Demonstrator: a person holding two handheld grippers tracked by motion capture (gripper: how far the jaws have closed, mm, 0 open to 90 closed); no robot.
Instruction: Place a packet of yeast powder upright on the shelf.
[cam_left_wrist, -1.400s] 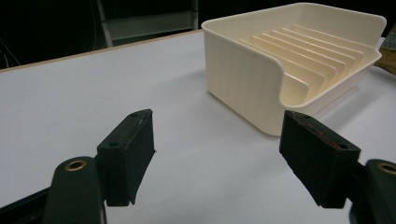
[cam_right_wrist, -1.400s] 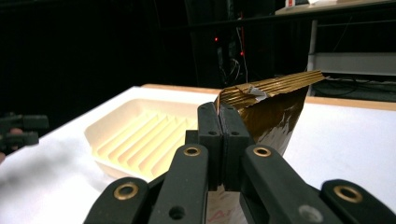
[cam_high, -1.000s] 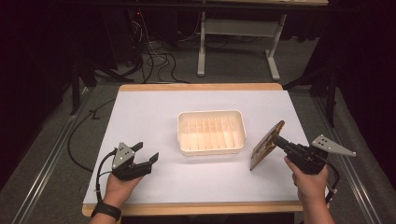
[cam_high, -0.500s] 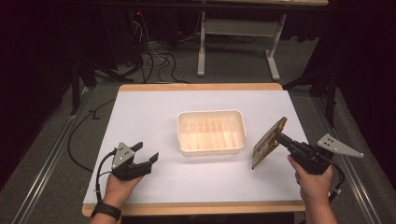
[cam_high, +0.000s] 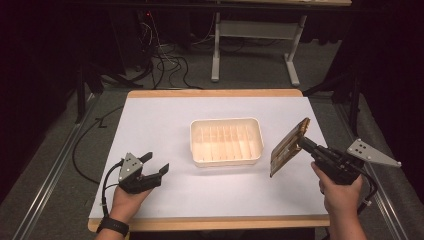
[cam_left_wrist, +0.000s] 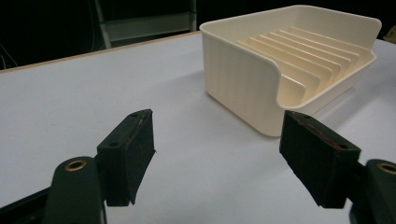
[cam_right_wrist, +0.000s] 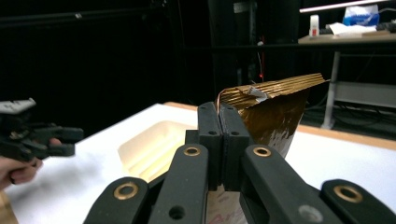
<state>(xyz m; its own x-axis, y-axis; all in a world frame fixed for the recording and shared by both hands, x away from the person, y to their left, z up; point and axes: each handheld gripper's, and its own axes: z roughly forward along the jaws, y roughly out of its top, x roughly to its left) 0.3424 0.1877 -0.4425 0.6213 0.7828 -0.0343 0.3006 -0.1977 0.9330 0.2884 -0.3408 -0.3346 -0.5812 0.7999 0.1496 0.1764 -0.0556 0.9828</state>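
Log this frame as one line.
right gripper: shut on flat gold foil packet, lifted | left gripper: open, idle | cream ribbed plastic tray: empty

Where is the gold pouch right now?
In the high view the gold pouch is at the table's right side, clamped in the right gripper and held tilted just right of the cream tray.

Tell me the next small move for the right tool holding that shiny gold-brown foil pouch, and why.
Probably carry the shiny gold-brown foil pouch leftward over the cream ribbed plastic tray. The right tool is shut on the pouch's edge and holds it tilted, clear of the white table, just right of the tray. The tray's slots look empty, and the left tool rests open, apart from it.
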